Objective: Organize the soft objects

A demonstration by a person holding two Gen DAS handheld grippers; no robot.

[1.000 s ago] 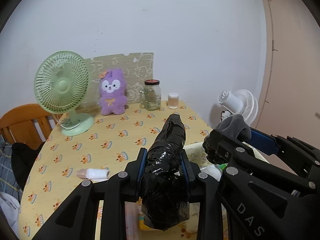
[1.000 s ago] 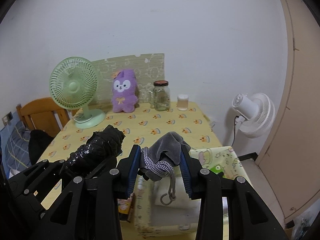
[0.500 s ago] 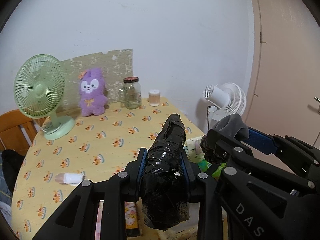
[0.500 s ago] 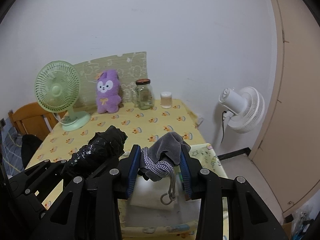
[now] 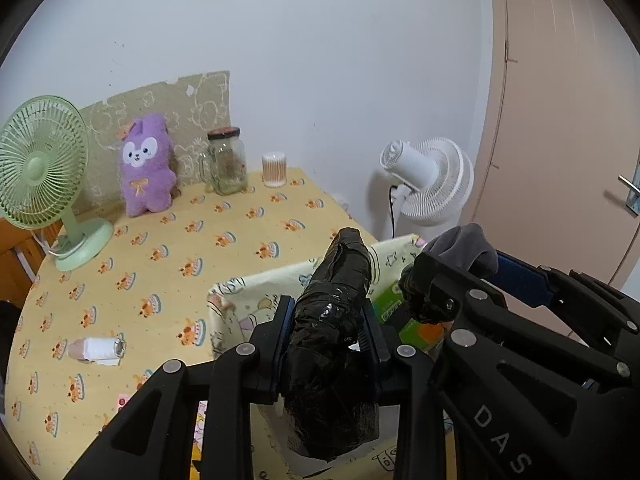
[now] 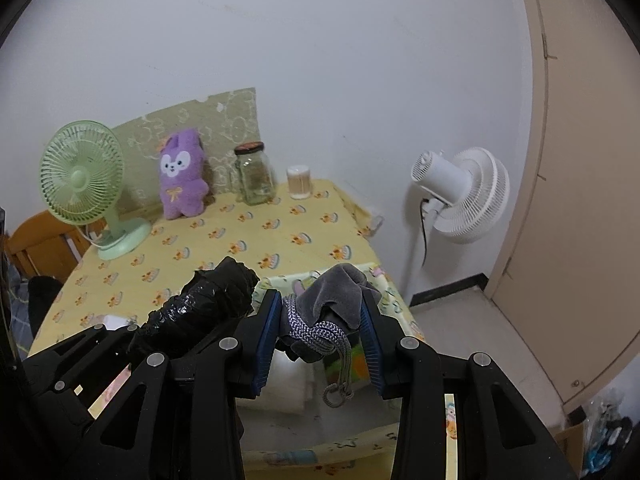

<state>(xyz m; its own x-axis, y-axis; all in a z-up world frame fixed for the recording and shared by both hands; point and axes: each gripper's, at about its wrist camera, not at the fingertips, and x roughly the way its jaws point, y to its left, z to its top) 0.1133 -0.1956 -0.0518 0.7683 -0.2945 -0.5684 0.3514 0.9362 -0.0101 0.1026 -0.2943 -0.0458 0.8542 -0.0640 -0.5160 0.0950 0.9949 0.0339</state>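
My left gripper (image 5: 326, 320) is shut on a black plastic-wrapped bundle (image 5: 334, 320), held above a pale yellow patterned fabric bin (image 5: 256, 280) at the table's near right edge. The bundle also shows in the right wrist view (image 6: 200, 308). My right gripper (image 6: 320, 320) is shut on a grey drawstring pouch (image 6: 332, 300) with a grey-white cord (image 6: 316, 330), held over the same bin (image 6: 304, 276). The pouch shows in the left wrist view (image 5: 464, 248). A purple plush toy (image 5: 146, 164) stands at the table's back.
A green desk fan (image 5: 40, 176) stands back left. A glass jar (image 5: 226, 166) and a cotton-swab tub (image 5: 274, 170) stand at the back. A small white bottle (image 5: 96, 350) lies front left. A white floor fan (image 5: 428, 180) and a door are on the right.
Both grippers have swung to the right with their loads, from over the table's middle to above the fabric bin. Both holds are unchanged.
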